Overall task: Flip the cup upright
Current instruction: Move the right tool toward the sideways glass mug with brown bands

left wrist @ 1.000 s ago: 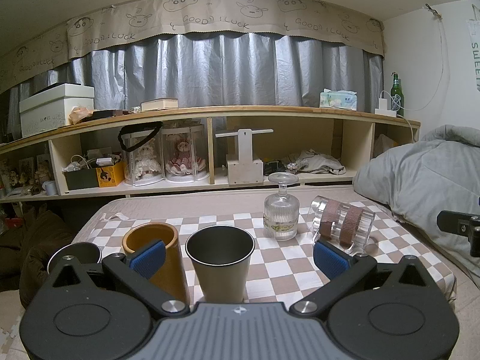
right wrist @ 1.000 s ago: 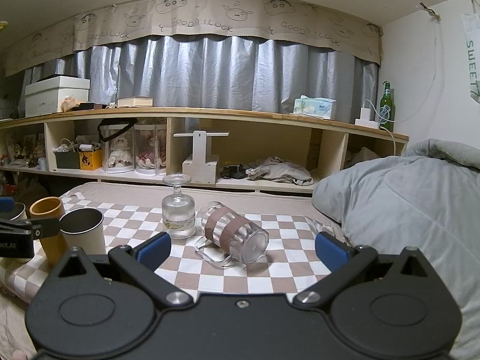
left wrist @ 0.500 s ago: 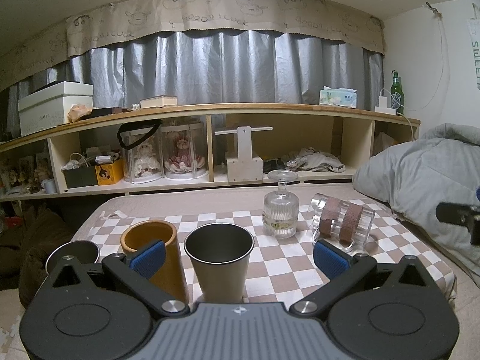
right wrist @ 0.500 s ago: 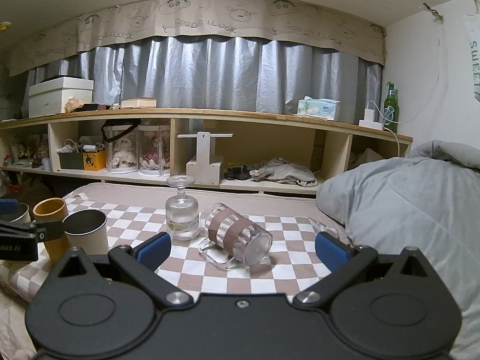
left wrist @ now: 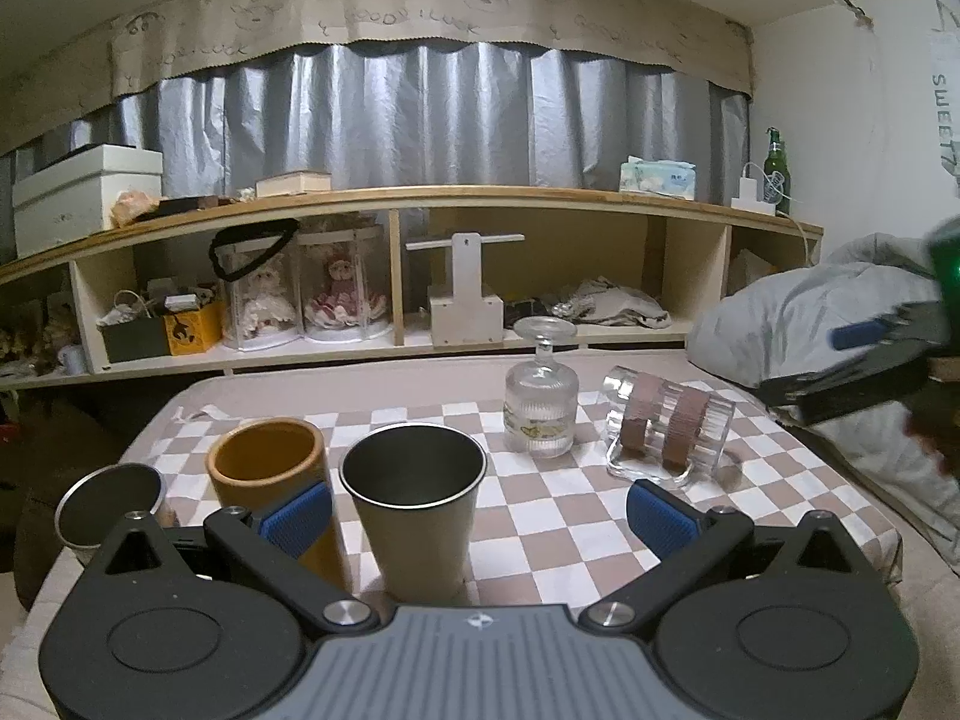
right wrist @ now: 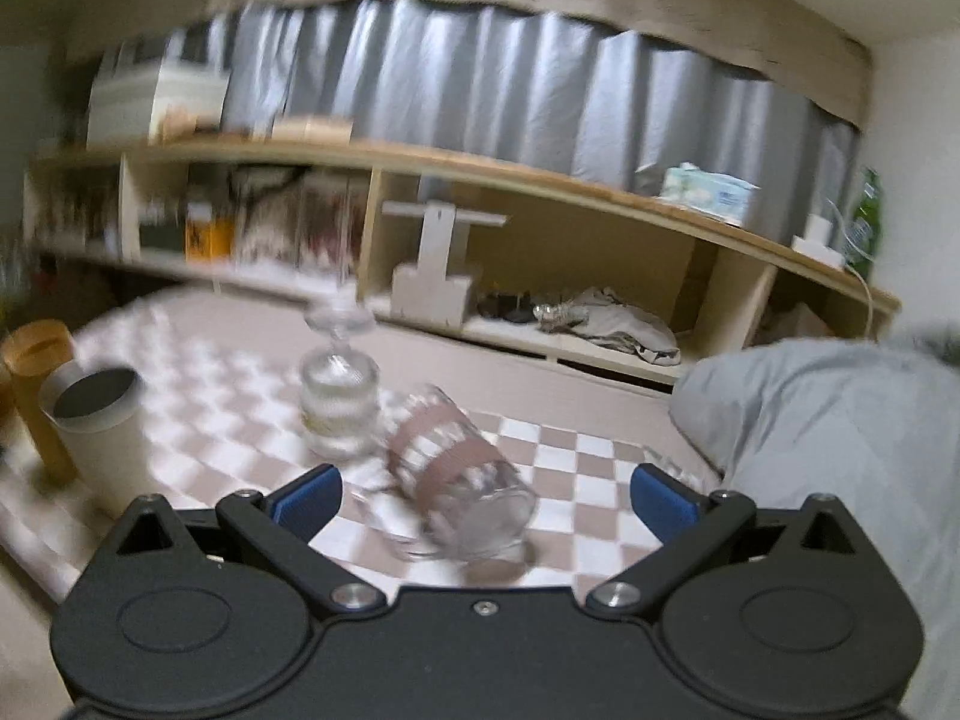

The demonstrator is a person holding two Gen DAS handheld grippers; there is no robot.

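A clear ribbed glass mug with two brown bands lies on its side on the checkered cloth, handle down. In the right wrist view the mug lies close ahead, between the open fingers. My right gripper is open and empty, and it shows blurred at the right edge of the left wrist view. My left gripper is open and empty, with an upright steel cup between its fingers.
An upside-down stemmed glass stands just left of the mug. An orange cup and a dark round tin stand at the left. A grey duvet lies at the right. A wooden shelf runs behind.
My right gripper has swung forward and tilted toward the lying mug, which now looms larger; its view is blurred by motion. It has also come into the left wrist view. My left gripper barely moved.
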